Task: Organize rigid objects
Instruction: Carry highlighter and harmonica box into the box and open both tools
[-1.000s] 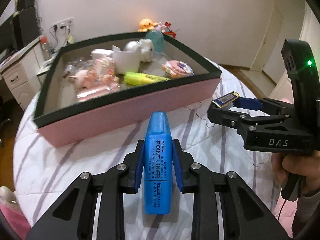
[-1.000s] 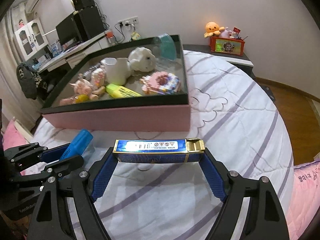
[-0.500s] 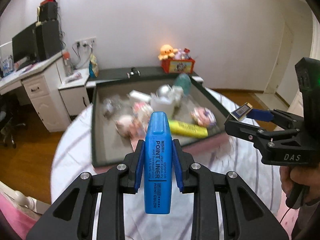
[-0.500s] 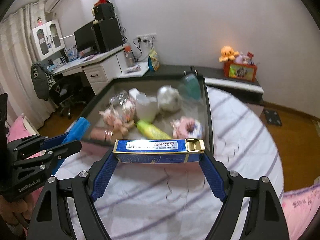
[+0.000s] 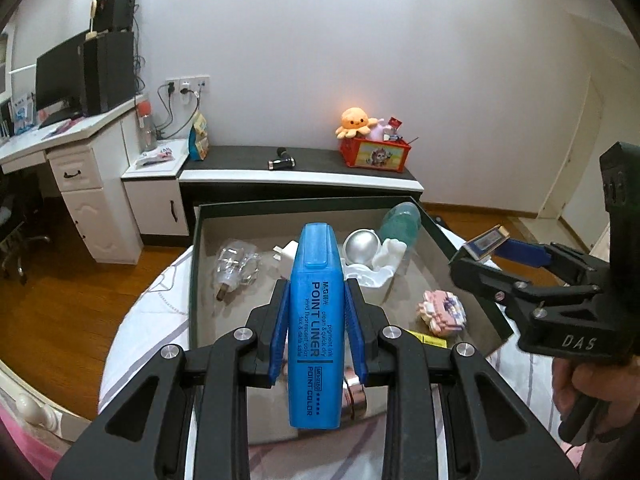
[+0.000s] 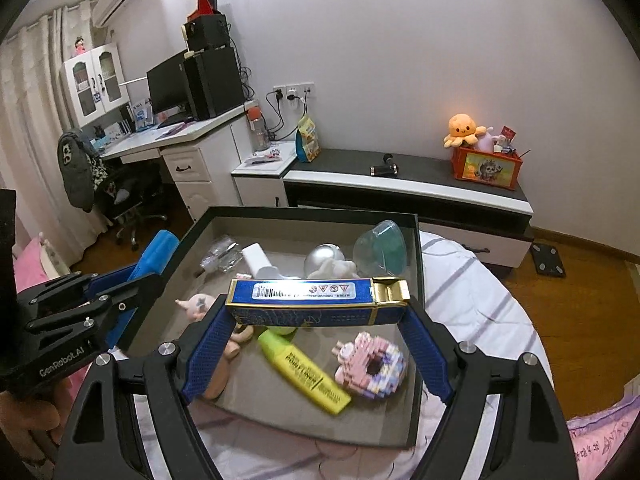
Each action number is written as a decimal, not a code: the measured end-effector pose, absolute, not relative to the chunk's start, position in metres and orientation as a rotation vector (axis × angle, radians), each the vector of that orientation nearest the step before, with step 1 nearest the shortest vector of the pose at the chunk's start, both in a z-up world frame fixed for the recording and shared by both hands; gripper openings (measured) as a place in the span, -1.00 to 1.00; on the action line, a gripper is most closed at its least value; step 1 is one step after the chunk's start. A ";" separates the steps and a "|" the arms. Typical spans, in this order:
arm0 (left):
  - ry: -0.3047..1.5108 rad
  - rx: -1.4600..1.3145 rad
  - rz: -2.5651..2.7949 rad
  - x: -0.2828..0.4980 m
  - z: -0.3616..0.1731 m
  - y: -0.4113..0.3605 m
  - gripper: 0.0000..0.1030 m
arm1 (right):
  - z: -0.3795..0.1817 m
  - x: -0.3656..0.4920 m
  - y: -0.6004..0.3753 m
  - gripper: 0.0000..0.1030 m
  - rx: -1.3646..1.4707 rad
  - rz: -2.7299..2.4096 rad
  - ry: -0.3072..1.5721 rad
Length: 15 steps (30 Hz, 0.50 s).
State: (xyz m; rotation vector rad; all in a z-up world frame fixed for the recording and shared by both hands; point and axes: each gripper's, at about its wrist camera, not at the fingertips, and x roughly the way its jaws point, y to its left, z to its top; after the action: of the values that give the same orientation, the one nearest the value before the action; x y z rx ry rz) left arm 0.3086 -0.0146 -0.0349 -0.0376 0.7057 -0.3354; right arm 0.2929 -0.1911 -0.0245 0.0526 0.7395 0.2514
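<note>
Two items remain outside the box (image 6: 416,320): a blue highlighter (image 5: 316,320) clamped in the left gripper (image 5: 316,332) and a blue carton (image 6: 316,300) spanning the wide-set right gripper (image 6: 316,336), both poised above it. Inside lie roughly eight objects, including one yellow highlighter (image 6: 304,372), one brick doughnut (image 6: 370,368) and one silver ball (image 6: 326,256).

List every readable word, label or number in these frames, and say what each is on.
"POINT LINER", "POINT COLOR": blue highlighter in the left gripper.
"DAS": right gripper body.
"GenRobot.AI": left gripper body.
Yellow highlighter: print blurred.
Blue box in the right gripper: barcode and warning signs, too small.
</note>
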 end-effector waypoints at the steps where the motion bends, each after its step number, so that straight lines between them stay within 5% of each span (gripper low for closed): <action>1: 0.711 -0.039 -0.335 0.313 -0.038 -0.016 -0.48 | -0.028 0.298 -0.191 0.61 0.056 0.254 0.748; 6: 0.742 -0.032 -0.319 0.328 -0.050 -0.022 -0.46 | -0.042 0.312 -0.187 0.65 0.058 0.273 0.784; 8: 0.759 -0.033 -0.296 0.331 -0.054 -0.022 -0.19 | -0.050 0.315 -0.188 0.68 0.066 0.268 0.796; 10: 0.752 -0.041 -0.267 0.329 -0.055 -0.019 0.48 | -0.054 0.315 -0.191 0.75 0.090 0.267 0.803; 15: 0.712 -0.054 -0.228 0.317 -0.047 -0.009 0.87 | -0.057 0.309 -0.204 1.00 0.149 0.238 0.804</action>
State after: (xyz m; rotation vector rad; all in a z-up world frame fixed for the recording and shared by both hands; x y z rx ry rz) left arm 0.3171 -0.0086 -0.0475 -0.0535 0.7120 -0.2282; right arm 0.3092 -0.2042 -0.0569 0.1491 0.8039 0.2377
